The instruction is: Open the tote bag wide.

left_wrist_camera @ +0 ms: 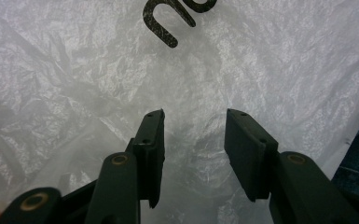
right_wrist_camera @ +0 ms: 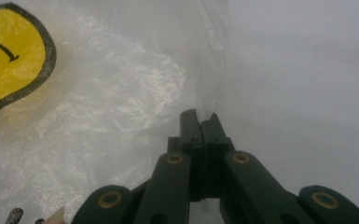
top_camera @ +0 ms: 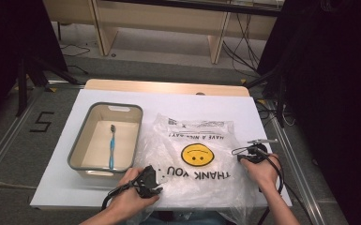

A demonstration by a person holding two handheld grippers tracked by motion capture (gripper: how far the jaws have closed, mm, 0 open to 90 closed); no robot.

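High view: I am looking down on a white table [top_camera: 122,96] on which a clear plastic bag [top_camera: 197,140] is lying flat, printed with a yellow smiley face [top_camera: 197,154] and the words "THANK YOU", which are reading upside down from my side. To the bag's left a grey-rimmed tray [top_camera: 138,123] is sitting, just touching the bag's edge, and a blue toothbrush [top_camera: 112,146] is lying lengthwise inside it.

The left gripper [top_camera: 152,180] is resting on the near left corner of the bag, held in the left hand [top_camera: 129,197]. The right gripper [top_camera: 253,152] is sitting at the bag's right edge, level with the smiley face, held in the right hand [top_camera: 261,171].

Left gripper view: the left gripper [left_wrist_camera: 194,121] is pointing down onto crinkled plastic bag [left_wrist_camera: 261,60], and its two jaws are standing well apart with film showing between them. I am seeing nothing held there. Part of a black printed letter is showing above.

Right gripper view: the right gripper [right_wrist_camera: 199,116] is showing its jaws pressed together at the tips, right on the bag's edge where the film [right_wrist_camera: 121,84] is meeting the bare table [right_wrist_camera: 307,70]. A thin fold of plastic appears to be pinched between them, though the film is too faint here for me to be sure. The smiley face [right_wrist_camera: 9,56] is lying well to the left.
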